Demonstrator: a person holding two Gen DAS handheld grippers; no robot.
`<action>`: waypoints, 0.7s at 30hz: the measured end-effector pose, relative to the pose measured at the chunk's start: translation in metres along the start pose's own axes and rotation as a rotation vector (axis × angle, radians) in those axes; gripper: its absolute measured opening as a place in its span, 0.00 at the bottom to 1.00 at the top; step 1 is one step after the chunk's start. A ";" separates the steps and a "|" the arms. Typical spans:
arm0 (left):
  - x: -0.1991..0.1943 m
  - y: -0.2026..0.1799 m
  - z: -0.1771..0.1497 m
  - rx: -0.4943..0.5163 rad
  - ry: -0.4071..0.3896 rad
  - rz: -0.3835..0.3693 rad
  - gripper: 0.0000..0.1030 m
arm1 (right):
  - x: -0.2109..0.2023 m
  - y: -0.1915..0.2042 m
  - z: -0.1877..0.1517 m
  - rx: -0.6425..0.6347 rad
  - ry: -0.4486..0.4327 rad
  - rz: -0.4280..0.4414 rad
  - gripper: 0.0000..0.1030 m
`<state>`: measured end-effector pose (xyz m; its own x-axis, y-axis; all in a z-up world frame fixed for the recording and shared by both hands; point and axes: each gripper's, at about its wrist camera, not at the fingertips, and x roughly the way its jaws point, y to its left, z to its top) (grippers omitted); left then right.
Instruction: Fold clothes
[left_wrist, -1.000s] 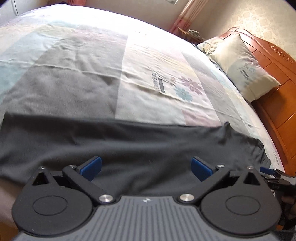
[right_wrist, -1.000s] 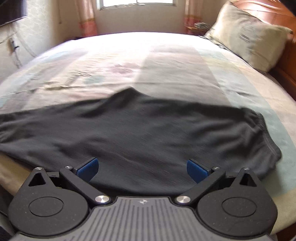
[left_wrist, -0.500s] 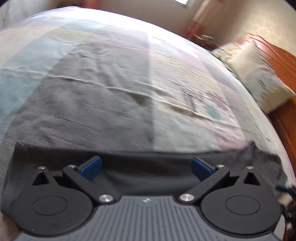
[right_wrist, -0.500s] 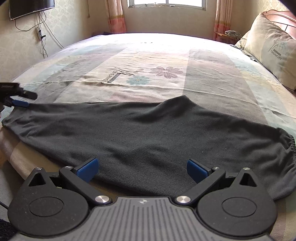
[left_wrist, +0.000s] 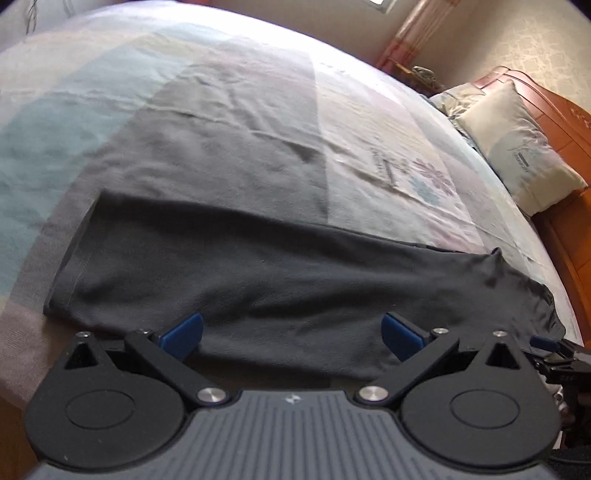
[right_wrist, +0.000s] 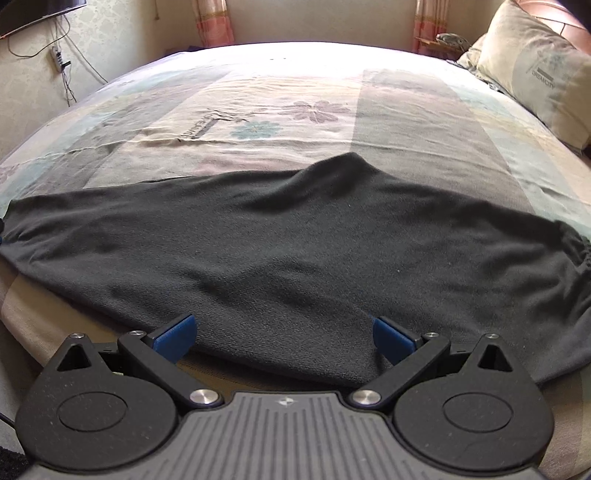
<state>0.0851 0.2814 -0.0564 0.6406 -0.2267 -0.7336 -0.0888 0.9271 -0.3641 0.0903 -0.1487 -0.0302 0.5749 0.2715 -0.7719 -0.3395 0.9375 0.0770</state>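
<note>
In the left wrist view, the left gripper (left_wrist: 291, 334) has its two blue-tipped fingers spread wide, holding nothing, above the near edge of the dark trousers (left_wrist: 280, 273). The trousers lie flat across the near part of the bed (left_wrist: 229, 122), with the hemmed leg end at the left and the bunched part at the right. A pillow (left_wrist: 517, 147) leans against the wooden headboard (left_wrist: 569, 122). In the right wrist view, the right gripper (right_wrist: 282, 336) also has its fingers spread apart and empty, just above the near edge of the trousers (right_wrist: 295, 251), whose gathered waistband (right_wrist: 578, 251) is at the far right. A pillow (right_wrist: 535, 62) is at the upper right.
</note>
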 end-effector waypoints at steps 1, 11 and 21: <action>0.001 -0.008 0.001 0.029 -0.007 -0.016 0.99 | 0.001 0.001 0.000 -0.001 0.002 0.001 1.00; 0.019 -0.039 -0.027 0.113 0.107 -0.025 0.99 | 0.003 -0.001 -0.001 -0.003 0.008 -0.025 1.00; 0.038 -0.111 0.018 0.274 0.042 -0.146 0.99 | 0.009 -0.006 -0.005 -0.009 0.002 -0.051 1.00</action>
<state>0.1328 0.1758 -0.0333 0.5991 -0.3700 -0.7101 0.2142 0.9285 -0.3032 0.0936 -0.1535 -0.0408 0.5899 0.2229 -0.7761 -0.3161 0.9482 0.0321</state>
